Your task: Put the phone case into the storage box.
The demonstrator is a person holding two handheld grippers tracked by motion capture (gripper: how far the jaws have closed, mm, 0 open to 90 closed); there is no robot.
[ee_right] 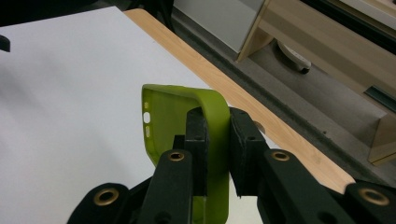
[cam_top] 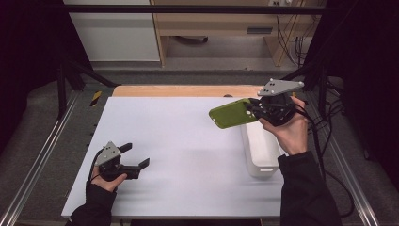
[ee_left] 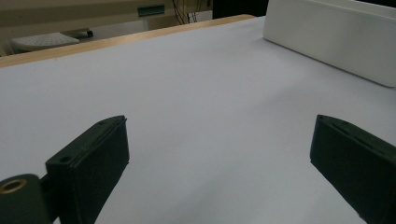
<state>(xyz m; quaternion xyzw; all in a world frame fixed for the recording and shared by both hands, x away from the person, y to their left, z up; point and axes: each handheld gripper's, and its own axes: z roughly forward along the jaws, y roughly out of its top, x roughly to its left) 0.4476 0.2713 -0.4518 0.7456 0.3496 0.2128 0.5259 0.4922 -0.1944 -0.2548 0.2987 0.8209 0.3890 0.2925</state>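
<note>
White board covers the wooden table (cam_top: pixel 188 90) in the high view, with a white oblong plastic box (cam_top: pixel 259 149) at its right side. Above that box the right gripper (cam_top: pixel 251 112) holds a soft olive-green phone case (cam_top: pixel 232 113) in the air. Near the front left, the left gripper (cam_top: pixel 136 155) rests with jaws spread wide.

Left gripper view: its jaws stand far apart over bare board.

Right gripper view: both pads pinch the case's (ee_right: pixel 187 116) side wall.
</note>
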